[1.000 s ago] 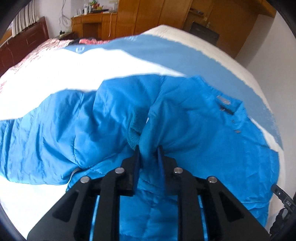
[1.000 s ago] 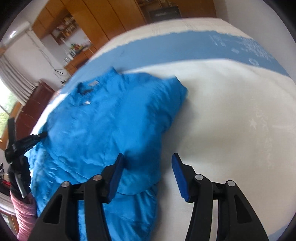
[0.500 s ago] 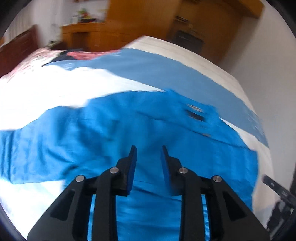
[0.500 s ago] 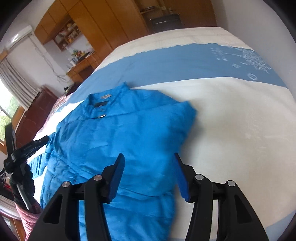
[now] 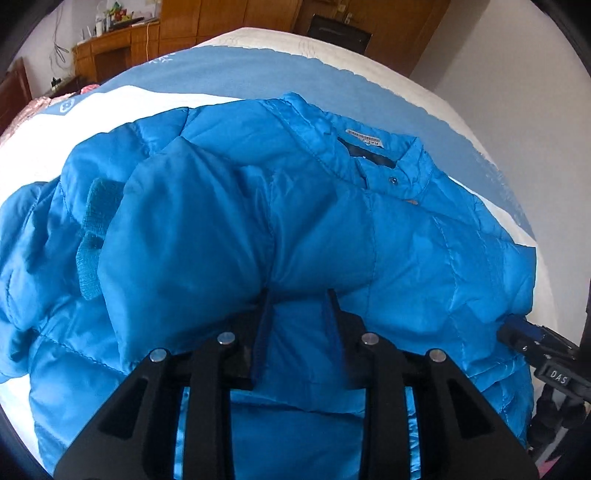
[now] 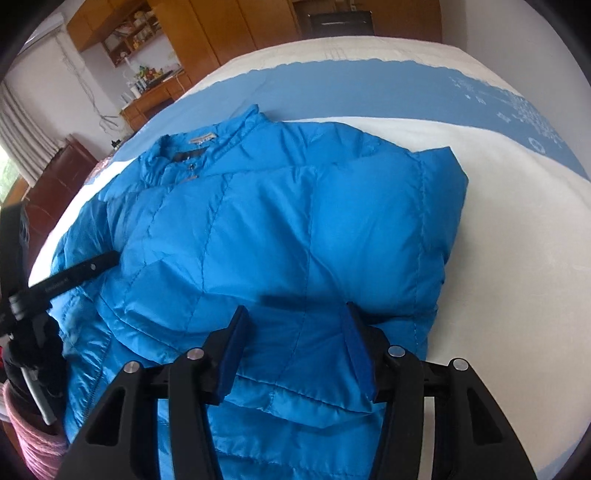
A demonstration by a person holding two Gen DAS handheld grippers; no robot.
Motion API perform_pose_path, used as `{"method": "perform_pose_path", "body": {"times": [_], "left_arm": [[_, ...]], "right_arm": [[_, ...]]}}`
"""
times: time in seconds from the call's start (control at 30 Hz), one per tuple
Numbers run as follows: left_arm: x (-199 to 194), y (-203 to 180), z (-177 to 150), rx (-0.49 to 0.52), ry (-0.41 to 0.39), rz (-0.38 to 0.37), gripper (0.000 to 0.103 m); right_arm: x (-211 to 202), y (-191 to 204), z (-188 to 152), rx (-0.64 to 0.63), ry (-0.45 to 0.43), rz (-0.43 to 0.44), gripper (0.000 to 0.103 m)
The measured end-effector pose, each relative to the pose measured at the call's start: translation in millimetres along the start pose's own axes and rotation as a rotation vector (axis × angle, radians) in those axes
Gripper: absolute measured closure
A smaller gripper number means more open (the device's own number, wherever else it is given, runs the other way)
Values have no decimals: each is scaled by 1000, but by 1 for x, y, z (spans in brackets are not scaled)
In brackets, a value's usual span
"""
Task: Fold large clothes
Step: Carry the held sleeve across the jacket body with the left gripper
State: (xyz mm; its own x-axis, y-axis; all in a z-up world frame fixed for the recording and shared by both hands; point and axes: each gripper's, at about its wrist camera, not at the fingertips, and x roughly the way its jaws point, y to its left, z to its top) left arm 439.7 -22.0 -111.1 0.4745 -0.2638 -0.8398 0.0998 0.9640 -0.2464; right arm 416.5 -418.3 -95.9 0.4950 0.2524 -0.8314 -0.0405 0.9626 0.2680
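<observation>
Wooden cupboards (image 6: 229,33) stand beyond the bed (image 6: 517,229), and on its white and blue cover we have the blue down jacket (image 6: 295,229) lying flat, collar (image 5: 384,155) towards the cupboards and one sleeve (image 5: 192,236) folded over its front. Our left tongs (image 5: 298,308) hang just above the jacket's middle, their jaws narrowly parted after just opening, pinching nothing; our right tongs (image 6: 295,325) hang over the jacket's other folded sleeve with jaws moderately wide, gripping no fabric
</observation>
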Motion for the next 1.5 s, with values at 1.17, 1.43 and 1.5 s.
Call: {"method": "perform_pose_path", "body": {"times": [1.17,1.43,1.5], "left_arm": [[-242,393,-150,-858,-290,406,40],[-231,403,-148,-920,-300,494,74],[-229,407,-147,-920,-307,495,80]], "right_arm": [[-44,-24,3,51,-23,1,44],[-29,-25,2,41,5,-43,42],[-22,-27,1,47,22,-53,42]]}}
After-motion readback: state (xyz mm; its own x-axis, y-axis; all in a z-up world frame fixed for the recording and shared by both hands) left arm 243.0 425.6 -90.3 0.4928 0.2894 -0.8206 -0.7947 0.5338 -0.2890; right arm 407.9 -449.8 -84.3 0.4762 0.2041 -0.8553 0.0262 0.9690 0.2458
